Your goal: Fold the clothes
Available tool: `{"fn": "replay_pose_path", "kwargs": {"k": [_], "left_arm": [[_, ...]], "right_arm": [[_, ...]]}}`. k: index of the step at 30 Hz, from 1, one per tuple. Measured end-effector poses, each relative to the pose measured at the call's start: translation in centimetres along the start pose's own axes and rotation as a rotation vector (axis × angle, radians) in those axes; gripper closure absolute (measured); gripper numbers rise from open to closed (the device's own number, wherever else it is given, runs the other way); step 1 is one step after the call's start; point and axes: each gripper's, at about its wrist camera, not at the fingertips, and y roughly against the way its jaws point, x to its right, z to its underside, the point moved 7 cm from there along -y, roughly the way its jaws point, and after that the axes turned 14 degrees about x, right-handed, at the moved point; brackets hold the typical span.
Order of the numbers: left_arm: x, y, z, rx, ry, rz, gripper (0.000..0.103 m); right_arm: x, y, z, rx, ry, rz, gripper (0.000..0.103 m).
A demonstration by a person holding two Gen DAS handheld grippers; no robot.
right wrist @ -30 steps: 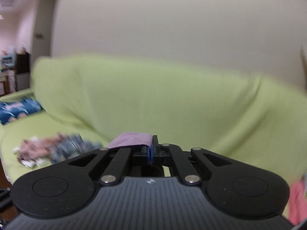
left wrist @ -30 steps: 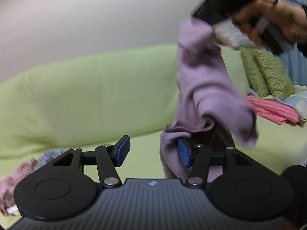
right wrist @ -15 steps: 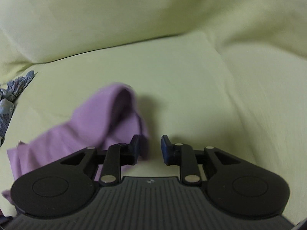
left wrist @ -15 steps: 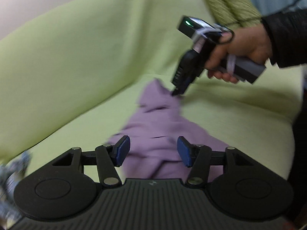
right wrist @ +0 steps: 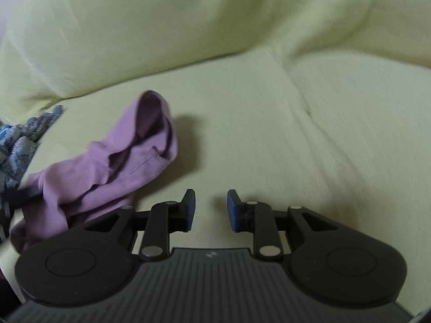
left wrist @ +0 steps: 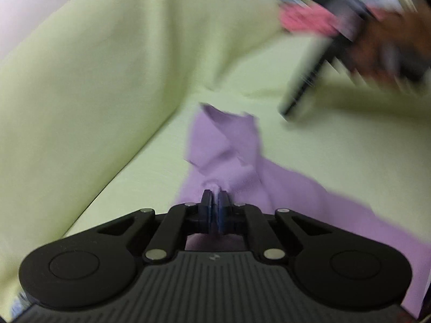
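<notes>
Purple garment point(left wrist: 229, 145) lies crumpled, unfolded on sofa point(right wrist: 269, 107); my left gripper point(left wrist: 215, 202) pinches it, right gripper point(right wrist: 211, 210) part-open, empty. Folding barely begun.

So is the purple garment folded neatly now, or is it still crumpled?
Crumpled: the purple garment lies bunched on the sofa cover, with loose uneven folds.

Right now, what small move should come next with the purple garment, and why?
Probably bring the right tool to the garment's raised free end and grip it. The left tool is already shut on the cloth, the right one is open and holds nothing, and the garment lies crumpled on the green sofa cover.
</notes>
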Motion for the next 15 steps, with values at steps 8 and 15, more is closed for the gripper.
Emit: {"fn": "replay_pose_path", "kwargs": {"k": [8,15], "left_arm": [[-12.9,-3.1,2.5,-0.017,0.32,-0.195,0.092],[-16.0,-5.3,5.7,-0.059,0.395,-0.224,0.08]], "right_arm": [[-5.1,-1.1,-1.8,0.079,0.194,-0.138,0.075],[-6.4,-3.4,-4.2,0.11,0.246,-0.156,0.07]]}}
